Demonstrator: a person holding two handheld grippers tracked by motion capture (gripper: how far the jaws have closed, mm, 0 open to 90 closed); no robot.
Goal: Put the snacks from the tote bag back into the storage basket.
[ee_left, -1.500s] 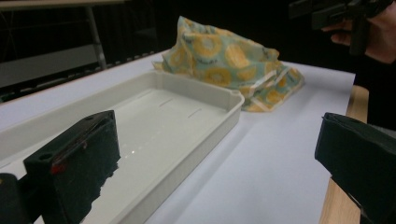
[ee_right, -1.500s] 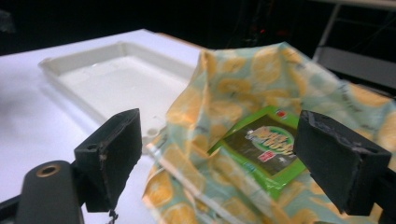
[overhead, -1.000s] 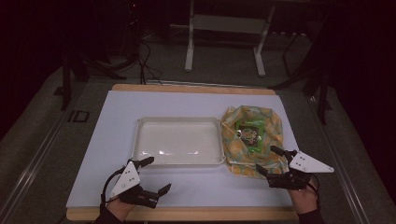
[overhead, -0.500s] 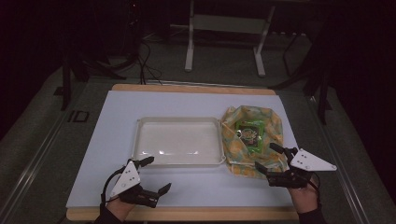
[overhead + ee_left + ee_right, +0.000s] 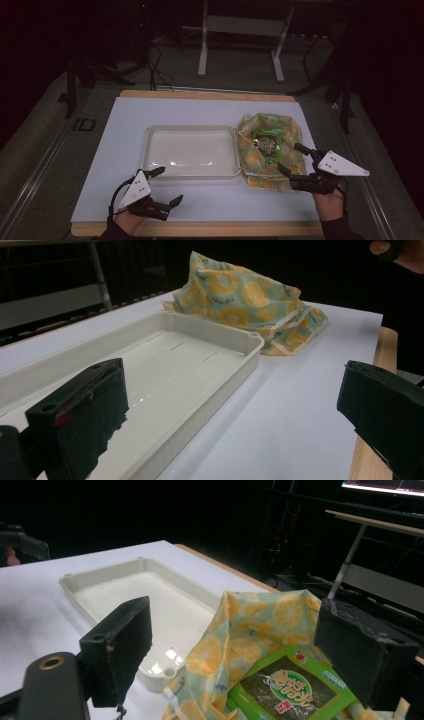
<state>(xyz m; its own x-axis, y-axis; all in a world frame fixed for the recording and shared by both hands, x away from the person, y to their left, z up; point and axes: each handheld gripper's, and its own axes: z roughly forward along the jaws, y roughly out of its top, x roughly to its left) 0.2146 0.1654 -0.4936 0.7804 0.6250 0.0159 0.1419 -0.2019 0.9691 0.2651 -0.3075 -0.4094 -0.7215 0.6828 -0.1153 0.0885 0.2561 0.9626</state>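
I see the left tool (image 5: pixel 166 186) low on the desk (image 5: pixel 125 130) near the front edge, jaws spread wide, nothing between them. It sits just in front of the white tray's (image 5: pixel 150 150) near-left corner, not touching it. In the left gripper view the tray (image 5: pixel 240 340) runs away between the jaws and holds nothing.

Tray is mid-desk, long side toward me. Just right of it is a crumpled cloth (image 5: pixel 250 135) with a yellow citrus print on teal; it touches the tray's right rim. A green packet (image 5: pixel 267 142) with a dark printed label lies on the cloth, near its middle.

Right tool (image 5: pixel 295 159) is at the cloth's near-right edge, jaws wide apart, gripping nothing. In the right gripper view the packet (image 5: pixel 295 692) sits low between the jaws, cloth (image 5: pixel 240 630) bunched around it, tray (image 5: pixel 100 577) beyond on the left. Can't tell whether the jaw tips touch the cloth.
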